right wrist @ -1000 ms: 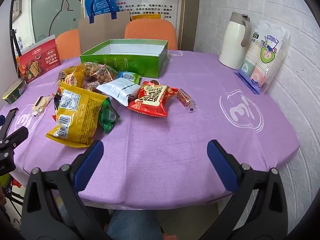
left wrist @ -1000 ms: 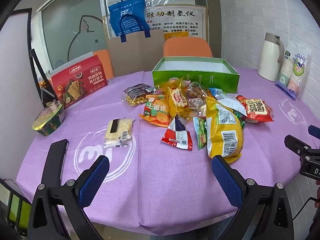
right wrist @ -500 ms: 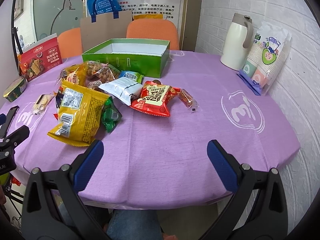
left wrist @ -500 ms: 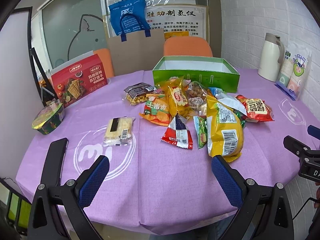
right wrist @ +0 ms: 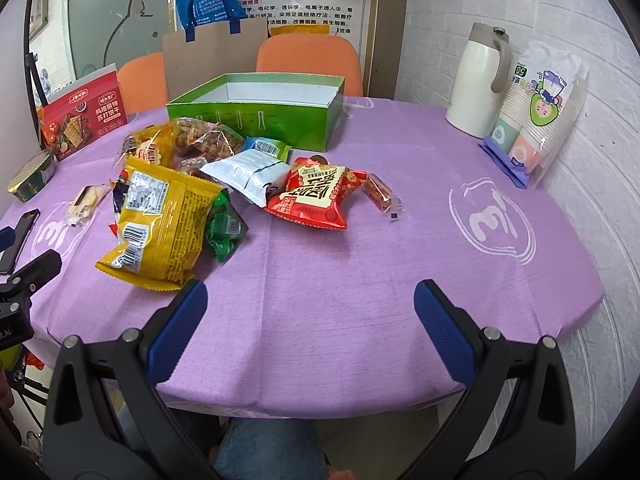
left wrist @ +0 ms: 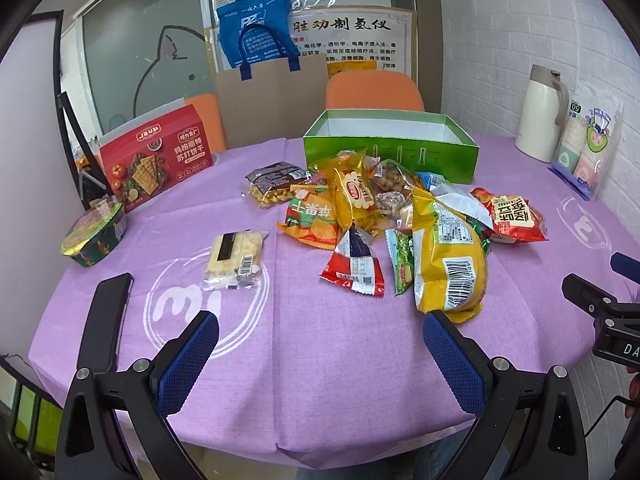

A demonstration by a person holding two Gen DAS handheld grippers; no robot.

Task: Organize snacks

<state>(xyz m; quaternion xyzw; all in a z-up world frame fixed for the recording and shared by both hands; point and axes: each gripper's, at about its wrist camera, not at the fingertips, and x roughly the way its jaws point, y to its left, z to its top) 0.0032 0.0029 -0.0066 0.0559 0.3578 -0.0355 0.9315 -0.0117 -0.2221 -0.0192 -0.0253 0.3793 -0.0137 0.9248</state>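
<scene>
Jaws of both grippers gape wide and grip nothing: left gripper (left wrist: 320, 344) and right gripper (right wrist: 310, 312) hover over the near edge of the purple tabletop (right wrist: 400, 248), touching no packet. Snack pile (left wrist: 384, 216) lies mid-tabletop, just in front of the open green box (left wrist: 390, 148); 1 yellow bag (right wrist: 160, 216) lies nearest, 1 red packet (right wrist: 316, 196) beside it. Compared with 0.5 s ago, the right view sits slightly closer to the pile; the packets are unmoved.

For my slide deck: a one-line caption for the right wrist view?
Open right gripper hovers before snack packets heaped by an empty green box on purple tablecloth.
</scene>
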